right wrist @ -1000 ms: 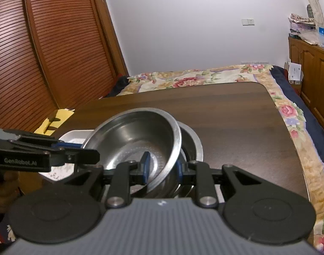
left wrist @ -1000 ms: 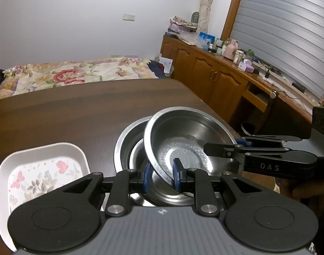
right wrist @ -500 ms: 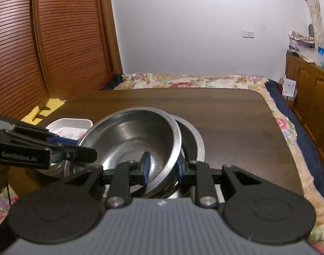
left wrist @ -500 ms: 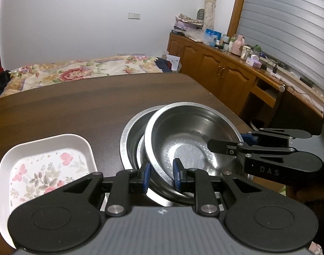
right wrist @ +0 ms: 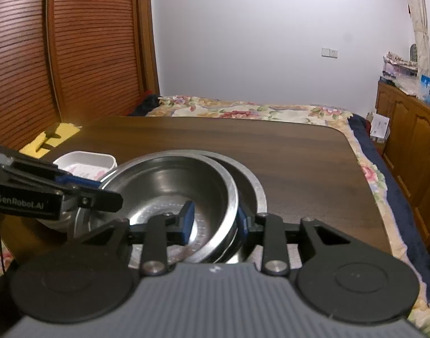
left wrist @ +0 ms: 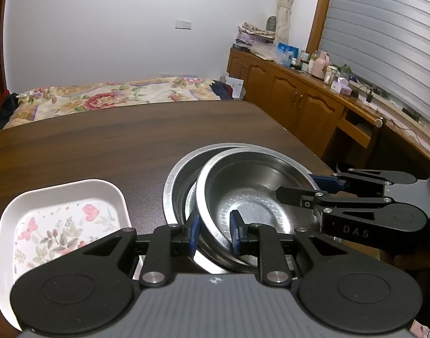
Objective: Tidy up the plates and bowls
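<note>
Tilted steel bowl (left wrist: 251, 197) nested in larger bowl (left wrist: 175, 180), floral plate (left wrist: 59, 225) beside

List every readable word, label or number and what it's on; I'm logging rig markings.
"DAS": on the right gripper, seen from the left wrist.
"GenRobot.AI": on the left gripper, seen from the right wrist.
Packages on the wooden sideboard: print too small to read.
Steel bowl, floral tray: no text.

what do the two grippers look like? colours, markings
Both match: black linkage arms with silver pivot screws, blue pads on the fingers, grey ribbed body with two round black discs. Left gripper reads "GenRobot.AI" on its side in the right wrist view; right gripper shows "DAS" in the left wrist view.
</note>
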`<state>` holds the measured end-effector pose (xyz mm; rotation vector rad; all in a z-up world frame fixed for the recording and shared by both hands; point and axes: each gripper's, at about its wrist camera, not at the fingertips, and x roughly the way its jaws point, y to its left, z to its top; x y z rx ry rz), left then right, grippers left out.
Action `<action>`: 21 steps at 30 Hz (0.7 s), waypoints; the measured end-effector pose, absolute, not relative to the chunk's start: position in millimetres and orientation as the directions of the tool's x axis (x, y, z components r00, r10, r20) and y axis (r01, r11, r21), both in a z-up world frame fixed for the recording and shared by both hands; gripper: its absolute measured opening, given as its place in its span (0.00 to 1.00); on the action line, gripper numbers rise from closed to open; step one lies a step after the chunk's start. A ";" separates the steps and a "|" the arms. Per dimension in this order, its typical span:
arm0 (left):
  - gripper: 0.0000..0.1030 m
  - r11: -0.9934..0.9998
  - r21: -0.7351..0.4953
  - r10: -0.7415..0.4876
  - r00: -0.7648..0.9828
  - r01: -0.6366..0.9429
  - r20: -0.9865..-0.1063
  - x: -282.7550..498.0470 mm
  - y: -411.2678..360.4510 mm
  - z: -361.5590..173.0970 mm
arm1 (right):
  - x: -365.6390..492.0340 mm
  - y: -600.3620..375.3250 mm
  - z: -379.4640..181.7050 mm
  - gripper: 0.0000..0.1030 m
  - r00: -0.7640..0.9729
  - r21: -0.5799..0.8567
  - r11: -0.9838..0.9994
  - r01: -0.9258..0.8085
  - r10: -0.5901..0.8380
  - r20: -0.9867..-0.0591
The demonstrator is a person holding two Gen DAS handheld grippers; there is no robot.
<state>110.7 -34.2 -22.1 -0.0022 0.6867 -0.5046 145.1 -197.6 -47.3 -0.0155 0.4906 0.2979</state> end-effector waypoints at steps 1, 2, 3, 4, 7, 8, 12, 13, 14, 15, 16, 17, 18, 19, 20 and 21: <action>0.24 0.881 -0.165 -0.446 0.660 0.444 -0.605 110.6 -33.7 -22.0 | 145.5 -199.0 -47.3 0.34 0.839 0.065 0.956 -0.286 0.283 -0.465; 0.24 0.882 -0.163 -0.443 0.663 0.441 -0.603 110.2 -33.2 -21.6 | 145.9 -199.4 -47.2 0.34 0.839 0.067 0.956 -0.285 0.282 -0.464; 0.24 0.883 -0.164 -0.443 0.666 0.439 -0.601 109.7 -32.4 -21.1 | 146.4 -199.0 -47.4 0.34 0.841 0.062 0.957 -0.282 0.278 -0.465; 0.24 0.884 -0.168 -0.443 0.667 0.437 -0.599 109.5 -31.1 -21.0 | 146.6 -198.1 -47.7 0.34 0.842 0.058 0.958 -0.280 0.275 -0.465; 0.24 0.887 -0.170 -0.439 0.675 0.428 -0.593 110.0 -28.3 -20.1 | 147.5 -196.6 -47.0 0.34 0.842 0.059 0.958 -0.281 0.276 -0.464; 0.24 0.888 -0.172 -0.439 0.676 0.427 -0.591 109.8 -28.0 -19.7 | 147.3 -196.7 -46.5 0.34 0.843 0.063 0.958 -0.281 0.278 -0.461; 0.24 0.890 -0.172 -0.437 0.686 0.422 -0.581 109.4 -27.5 -17.1 | 145.8 -198.6 -43.3 0.34 0.849 0.068 0.958 -0.280 0.280 -0.448; 0.24 0.890 -0.174 -0.439 0.689 0.422 -0.577 109.2 -27.3 -16.2 | 145.1 -199.0 -42.6 0.34 0.851 0.071 0.958 -0.278 0.280 -0.445; 0.24 0.890 -0.178 -0.441 0.692 0.420 -0.572 108.6 -26.8 -15.3 | 144.2 -199.7 -41.7 0.34 0.852 0.075 0.958 -0.276 0.280 -0.443; 0.25 0.889 -0.182 -0.444 0.695 0.419 -0.565 107.8 -26.5 -14.2 | 143.6 -200.1 -40.9 0.35 0.853 0.078 0.958 -0.274 0.280 -0.441; 0.28 0.889 -0.184 -0.446 0.700 0.420 -0.558 106.8 -26.2 -12.9 | 142.2 -200.2 -40.0 0.35 0.855 0.081 0.958 -0.274 0.281 -0.436; 0.30 0.889 -0.182 -0.447 0.707 0.420 -0.548 105.0 -26.4 -11.5 | 140.4 -200.3 -39.0 0.37 0.857 0.083 0.958 -0.273 0.282 -0.431; 0.35 0.890 -0.179 -0.445 0.715 0.419 -0.540 103.7 -26.5 -10.0 | 138.7 -200.3 -38.6 0.40 0.860 0.083 0.958 -0.273 0.282 -0.426; 0.37 0.892 -0.175 -0.441 0.721 0.416 -0.534 103.2 -27.0 -8.4 | 136.9 -200.2 -38.0 0.40 0.862 0.083 0.958 -0.273 0.282 -0.422; 0.38 0.894 -0.168 -0.437 0.729 0.415 -0.527 101.8 -27.3 -6.9 | 135.7 -200.4 -37.5 0.40 0.863 0.083 0.958 -0.274 0.282 -0.418; 0.41 0.896 -0.162 -0.434 0.736 0.414 -0.520 100.4 -27.4 -5.7 | 134.1 -200.5 -37.0 0.41 0.865 0.083 0.959 -0.272 0.281 -0.415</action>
